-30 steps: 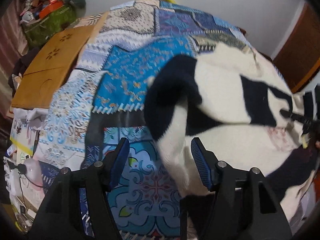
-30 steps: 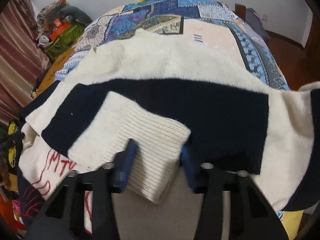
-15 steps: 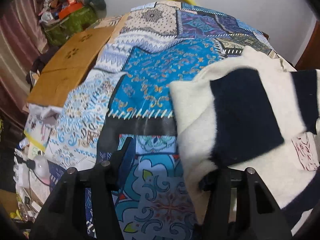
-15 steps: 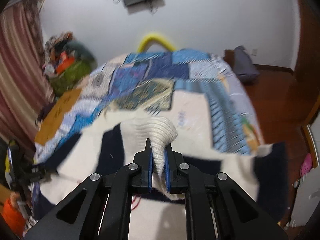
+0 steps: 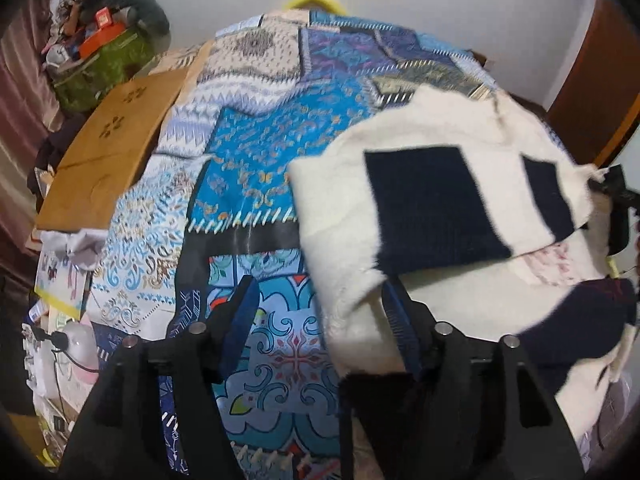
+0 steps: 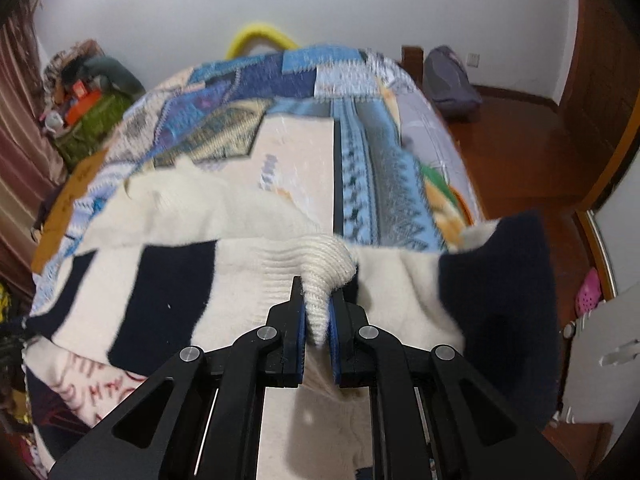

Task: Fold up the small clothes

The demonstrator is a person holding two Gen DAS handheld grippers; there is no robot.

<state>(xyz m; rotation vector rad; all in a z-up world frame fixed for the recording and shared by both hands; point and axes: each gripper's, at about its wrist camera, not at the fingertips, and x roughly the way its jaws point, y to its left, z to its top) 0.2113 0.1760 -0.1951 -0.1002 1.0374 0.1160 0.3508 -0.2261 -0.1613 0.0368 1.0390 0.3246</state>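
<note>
Cream-and-navy sweater getting folded on a bed w/ a patchwork quilt.

Left wrist view: left gripper is hanging above the quilt, jaws opening and standing fairly wide; the sweater's cream edge is lying between them, touching the right finger, but I can't tell if it's pinched. Sweater is covering the right part of the bed, a folded flap w/ navy blocks lying on top. The other gripper is showing at the far right edge, at the flap's corner. A cardboard sheet is lying off to the left, beside the quilt. Right wrist view: right gripper is clamping the ribbed cream cuff, jaws narrow w/ the knit squeezed between the blue pads. Rest of the sweater is spreading under and around it, a navy part bunching up at right.
</note>
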